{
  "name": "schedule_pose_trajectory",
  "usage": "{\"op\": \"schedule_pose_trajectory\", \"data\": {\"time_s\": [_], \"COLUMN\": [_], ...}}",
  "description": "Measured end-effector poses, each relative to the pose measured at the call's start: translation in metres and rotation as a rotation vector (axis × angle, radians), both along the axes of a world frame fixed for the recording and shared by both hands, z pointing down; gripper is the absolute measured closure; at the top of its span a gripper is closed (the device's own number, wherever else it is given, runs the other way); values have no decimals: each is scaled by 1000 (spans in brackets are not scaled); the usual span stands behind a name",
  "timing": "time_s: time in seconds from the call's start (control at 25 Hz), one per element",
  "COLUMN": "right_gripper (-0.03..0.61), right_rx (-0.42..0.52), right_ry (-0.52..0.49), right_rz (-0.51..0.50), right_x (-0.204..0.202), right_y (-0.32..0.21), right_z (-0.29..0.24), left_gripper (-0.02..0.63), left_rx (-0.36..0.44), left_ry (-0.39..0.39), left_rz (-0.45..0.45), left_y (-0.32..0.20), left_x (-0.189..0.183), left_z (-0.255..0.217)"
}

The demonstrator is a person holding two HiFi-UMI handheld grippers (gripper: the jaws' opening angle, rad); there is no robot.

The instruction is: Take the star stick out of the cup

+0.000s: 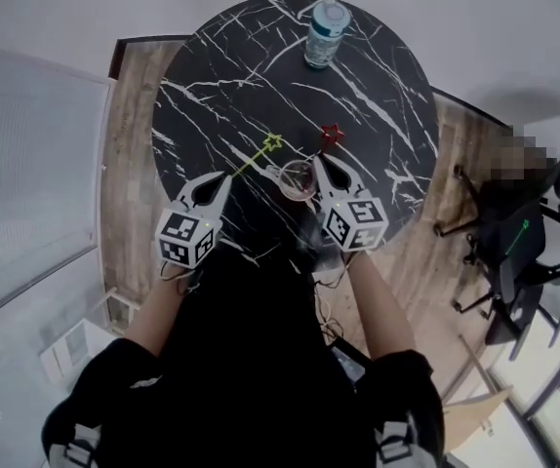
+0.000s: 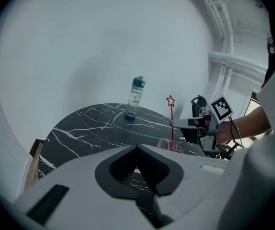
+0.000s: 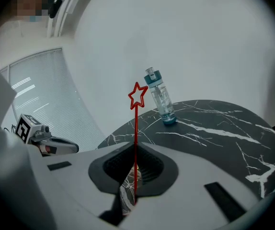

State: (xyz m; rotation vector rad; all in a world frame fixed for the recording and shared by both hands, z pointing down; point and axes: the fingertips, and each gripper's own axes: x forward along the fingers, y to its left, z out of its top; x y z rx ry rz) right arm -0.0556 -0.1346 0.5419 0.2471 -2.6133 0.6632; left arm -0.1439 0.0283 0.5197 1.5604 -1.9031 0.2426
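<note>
table (image 1: pixel 212 76): round, black marble with white veining; everything below sits on or over it.
cup (image 1: pixel 297 178): clear, upright, close to the table's near edge and about mid-width. It stands between the two gripper tips.
red star stick (image 3: pixel 136 128): upright with the star on top. The shaft runs down through the closed jaws, and its lower end is inside the cup, not yet clear of the rim.
right gripper (image 1: pixel 321 164): tip over the cup's right side. The jaws are pressed together and pinch the red star stick's shaft, above the cup and below the star.
left gripper (image 1: pixel 223 177): just left of the cup, near the table's near edge. The jaws are closed tip to tip, and its own view shows nothing between them.
yellow star stick (image 1: pixel 257 157): thin, and runs from the left gripper's tip toward the table's middle. Its star end lies just left of the cup's far side. The near end is hidden at the gripper tip, so I cannot tell whether it touches the jaws.
bottle (image 1: pixel 326 32): clear with a blue cap, upright at the table's far edge, well apart from the cup.
</note>
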Motion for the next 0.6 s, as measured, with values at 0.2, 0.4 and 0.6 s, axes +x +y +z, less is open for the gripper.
{"op": "schedule_pose_trajectory", "data": {"time_s": [0.2, 0.4, 0.6], "right_gripper": [574, 574, 574], "right_rx": [113, 229, 278], "right_ry": [-25, -66, -91], "right_rz": [-29, -70, -88], "right_x": [-7, -27, -50], "right_y": [8, 16, 36], "right_z": [-33, -79, -113], "left_gripper": [615, 615, 615], "left_rx": [21, 51, 92], "left_ry": [-8, 2, -4], "left_rz": [8, 2, 12], "left_y": [12, 17, 22], "left_x": [-6, -14, -22], "left_z": [-8, -15, -27]}}
